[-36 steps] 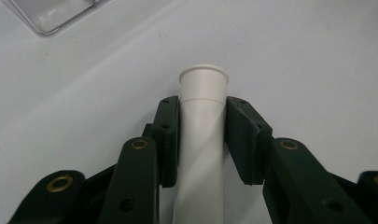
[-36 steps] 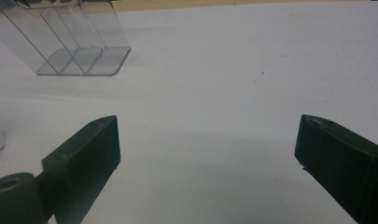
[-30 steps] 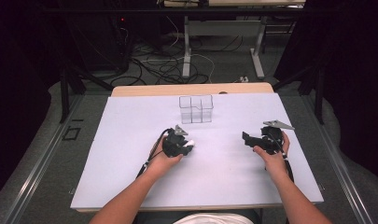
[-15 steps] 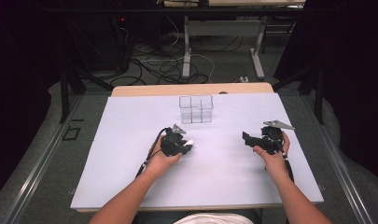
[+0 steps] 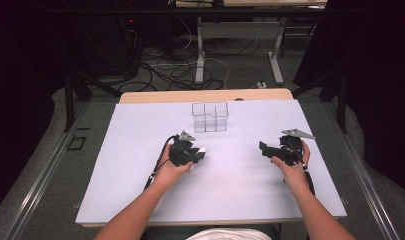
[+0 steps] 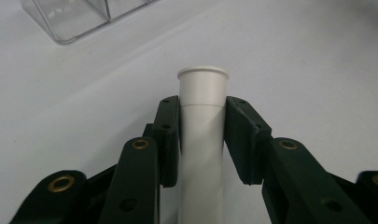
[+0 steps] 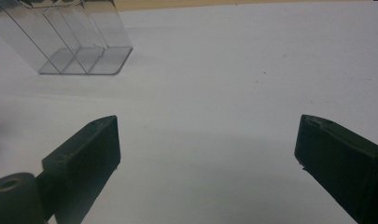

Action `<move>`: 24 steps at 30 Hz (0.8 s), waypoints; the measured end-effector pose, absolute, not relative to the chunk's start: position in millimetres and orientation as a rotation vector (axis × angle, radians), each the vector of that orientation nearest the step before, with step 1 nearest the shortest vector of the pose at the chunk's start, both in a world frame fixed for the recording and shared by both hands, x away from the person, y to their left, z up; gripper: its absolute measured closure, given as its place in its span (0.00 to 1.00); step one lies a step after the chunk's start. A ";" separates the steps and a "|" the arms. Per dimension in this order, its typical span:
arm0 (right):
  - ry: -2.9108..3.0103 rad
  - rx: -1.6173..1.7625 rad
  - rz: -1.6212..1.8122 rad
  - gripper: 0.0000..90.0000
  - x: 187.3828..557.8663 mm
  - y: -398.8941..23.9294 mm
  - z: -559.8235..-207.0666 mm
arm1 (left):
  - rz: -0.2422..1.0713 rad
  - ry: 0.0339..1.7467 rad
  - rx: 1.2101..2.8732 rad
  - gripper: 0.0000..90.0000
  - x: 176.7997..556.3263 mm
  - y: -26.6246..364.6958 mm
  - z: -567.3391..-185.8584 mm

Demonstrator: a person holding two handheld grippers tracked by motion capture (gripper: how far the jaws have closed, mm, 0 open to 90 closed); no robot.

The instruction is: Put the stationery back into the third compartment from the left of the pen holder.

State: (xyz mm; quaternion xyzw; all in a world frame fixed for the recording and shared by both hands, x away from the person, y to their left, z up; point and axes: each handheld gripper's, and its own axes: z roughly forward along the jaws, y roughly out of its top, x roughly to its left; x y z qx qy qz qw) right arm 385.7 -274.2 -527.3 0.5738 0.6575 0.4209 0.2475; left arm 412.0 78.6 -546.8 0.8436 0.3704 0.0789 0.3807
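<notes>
Left gripper (image 6: 203, 135) pinching a white tube (image 6: 203, 121) between its pads, low over the white surface (image 5: 140, 190) — near side of the clear divided container (image 5: 210, 116). Right gripper (image 7: 207, 154) — jaws spread wide, nothing between them, well apart to the right.

Tabletop (image 5: 140, 200): divided container (image 5: 210, 117) stands at the far centre, near the back edge. Left gripper (image 5: 196, 156) sits in front of the container, slightly to its left, with a tube (image 6: 203, 116) between its jaws. Right gripper (image 5: 264, 147) lies well apart on the right side, roughly level with the left gripper, nearer the person than the container.
</notes>
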 end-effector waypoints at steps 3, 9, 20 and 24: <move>1.797 1.556 1.146 0.07 386.0 -274.5 -527.5 | 0.203 0.956 2.174 0.74 412.8 76.4 -550.8; 1.790 1.569 1.148 0.07 385.9 -274.1 -527.4 | 0.225 0.958 2.214 0.74 412.2 73.9 -553.4; 1.786 1.573 1.152 0.07 385.6 -274.3 -527.1 | 0.230 0.958 2.254 0.68 408.6 74.1 -552.3; 1.787 1.570 1.149 0.07 385.9 -275.6 -527.2 | 0.242 0.963 2.246 0.69 405.0 76.6 -553.0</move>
